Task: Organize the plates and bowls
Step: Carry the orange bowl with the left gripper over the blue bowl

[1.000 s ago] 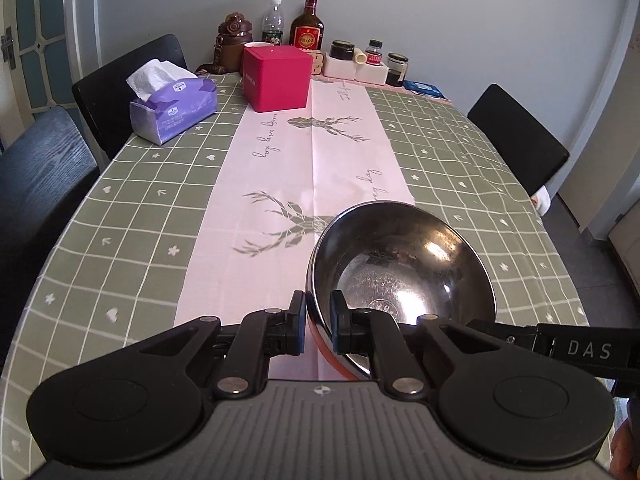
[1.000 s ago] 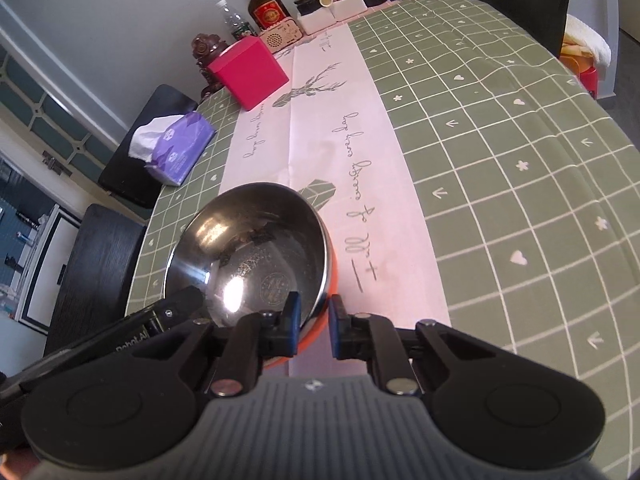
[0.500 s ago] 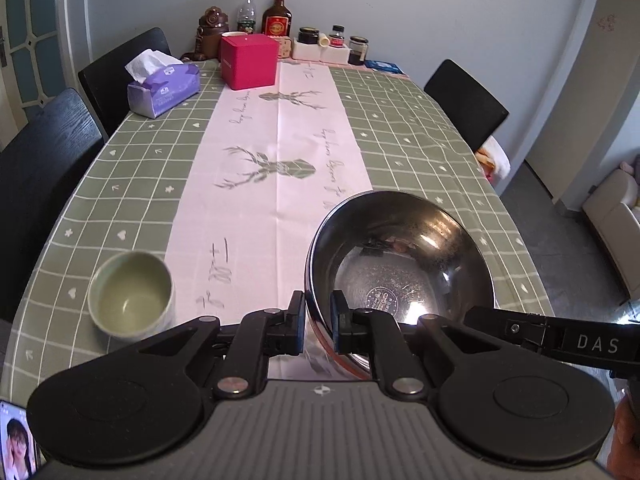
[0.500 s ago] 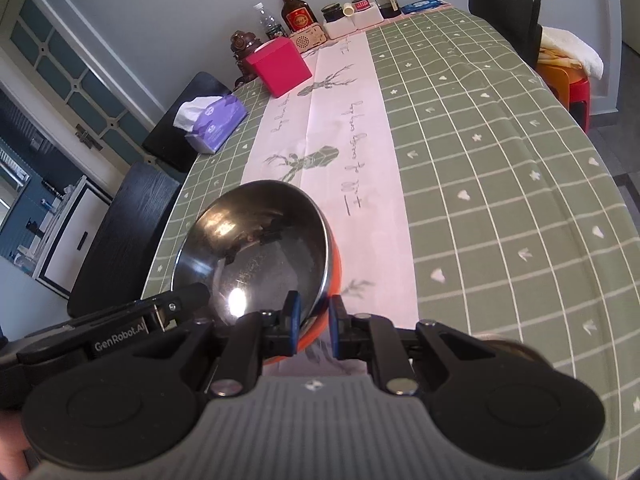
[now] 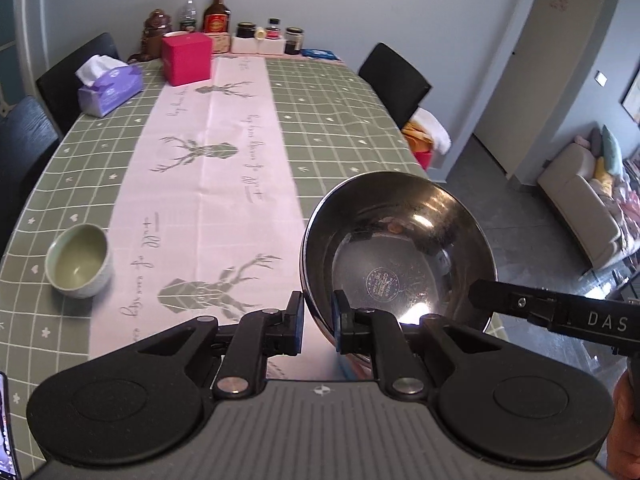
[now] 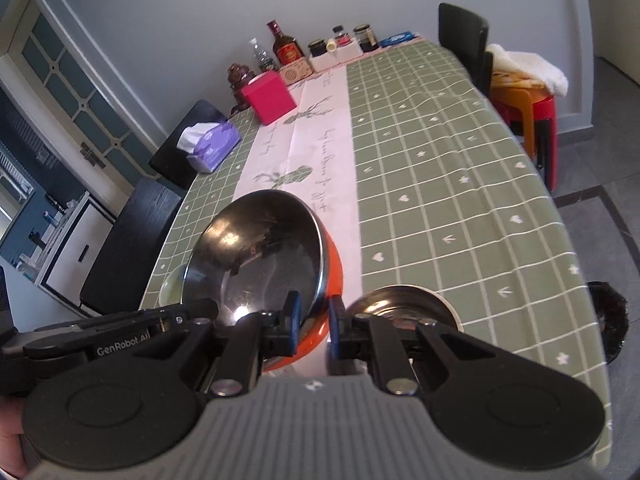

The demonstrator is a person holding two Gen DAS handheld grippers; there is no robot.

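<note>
Both grippers hold one steel bowl with an orange outside (image 5: pixel 396 248) above the table's near end; it also shows in the right wrist view (image 6: pixel 264 260). My left gripper (image 5: pixel 318 322) is shut on its near rim. My right gripper (image 6: pixel 312 318) is shut on the rim from the other side. A small green bowl (image 5: pixel 78 260) stands on the tablecloth at the left. A second steel bowl (image 6: pixel 404 306) sits on the table by the right gripper's fingers, partly hidden.
A pink box (image 5: pixel 186 60), a purple tissue box (image 5: pixel 110 90), and bottles and jars (image 5: pixel 248 30) stand at the far end. Black chairs (image 5: pixel 394 80) flank the table. A red stool (image 6: pixel 528 116) stands at the right side. A phone (image 5: pixel 6 428) lies at the near left edge.
Both grippers have pulled back toward the near end of the table and lifted with the steel bowl. The green bowl and the second steel bowl came into view.
</note>
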